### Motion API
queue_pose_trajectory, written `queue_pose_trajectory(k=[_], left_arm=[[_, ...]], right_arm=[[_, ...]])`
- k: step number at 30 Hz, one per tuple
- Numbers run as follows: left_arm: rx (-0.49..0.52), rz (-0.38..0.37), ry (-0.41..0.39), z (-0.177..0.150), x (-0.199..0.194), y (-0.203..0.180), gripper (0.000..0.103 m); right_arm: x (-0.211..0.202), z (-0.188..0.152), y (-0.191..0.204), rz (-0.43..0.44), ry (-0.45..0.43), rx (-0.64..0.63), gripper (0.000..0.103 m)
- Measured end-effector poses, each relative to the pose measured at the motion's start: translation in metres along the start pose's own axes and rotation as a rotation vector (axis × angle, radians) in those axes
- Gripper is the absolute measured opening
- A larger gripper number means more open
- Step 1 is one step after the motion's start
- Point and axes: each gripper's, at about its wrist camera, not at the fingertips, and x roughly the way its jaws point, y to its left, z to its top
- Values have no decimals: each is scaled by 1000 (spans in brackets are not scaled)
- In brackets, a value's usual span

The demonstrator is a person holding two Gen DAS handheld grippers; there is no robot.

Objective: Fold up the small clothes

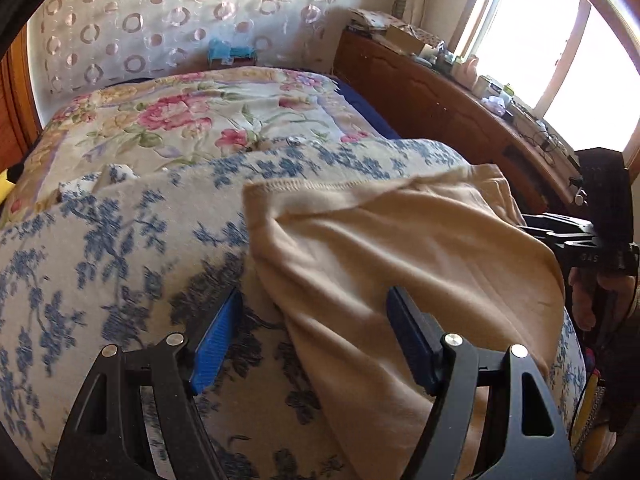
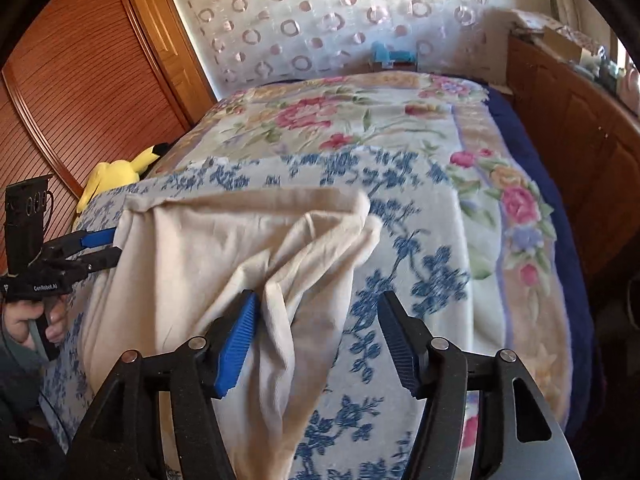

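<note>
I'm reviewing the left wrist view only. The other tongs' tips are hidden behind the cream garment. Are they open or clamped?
Observer: The right tongs are open. A bunched fold of the garment lies between their tips, not clamped.
Operator: A yellow sliver shows at my left edge. What is it?
Observer: It's a yellow plush toy with a black-tipped ear, sitting beside the bed at the edge of the blue-flowered blanket.
</note>
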Motion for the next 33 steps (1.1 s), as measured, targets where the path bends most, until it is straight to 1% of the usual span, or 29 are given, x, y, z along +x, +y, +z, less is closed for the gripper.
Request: queue_pose_trajectory(k=[2, 3, 4, 5, 7, 8, 9, 10, 11, 12, 13, 14, 16, 18, 22, 27, 30, 33], left_arm=[[-3, -1, -8, -1, -1, -4, 73], [-15, -21, -2, -2, -1, -4, 71], [-36, -48, 0, -3, -3, -3, 60], [-51, -67, 6, -4, -4, -2, 53], [-74, -73, 7, -6, -5, 1, 48], [-79, -76, 6, -7, -5, 1, 47], [-88, -84, 2, -9, -6, 2, 47], [-92, -88, -1, -9, -6, 2, 47], [-92, -89, -1, -9, -6, 2, 40], [-99, -109, 13, -10, -4, 1, 28], [-113, -138, 34, -10, -1, 2, 14], [-120, -154, 32, -11, -1, 3, 12], [-99, -178, 6, -12, -12, 0, 10], [-91, -197, -31, -13, -28, -2, 10], [-86, -222, -131, -16, -79, 3, 9], [-127, -193, -241, -31, -138, 36, 9], [-178, -152, -302, -48, -175, 69, 9], [-225, -108, -346, -67, -205, 97, 9]], right_arm=[[6, -2, 0, 18, 10, 11, 64], [7, -2, 0, 22, 7, 11, 64], [7, -3, 1, 41, 14, 14, 64], [7, -4, 2, 61, 16, 14, 64], [9, -3, 0, 84, 25, 2, 63], [10, -4, 0, 95, 34, -7, 59], [11, -6, 2, 96, 32, -20, 50], [11, -8, 4, 109, 40, -30, 44], [12, -9, 6, 122, 45, -38, 33], [12, -10, 8, 137, 50, -43, 22], [11, -9, 7, 135, 45, -54, 21], [10, -8, 11, 118, 38, -77, 18], [-1, -4, 10, 108, 18, -98, 16], [-11, -2, 16, 110, -23, -114, 15], [-27, 10, 38, 112, -95, -162, 14], [-32, 30, 87, 160, -146, -281, 14], [-22, 46, 123, 209, -159, -347, 13], [1, 64, 160, 263, -157, -412, 13]])
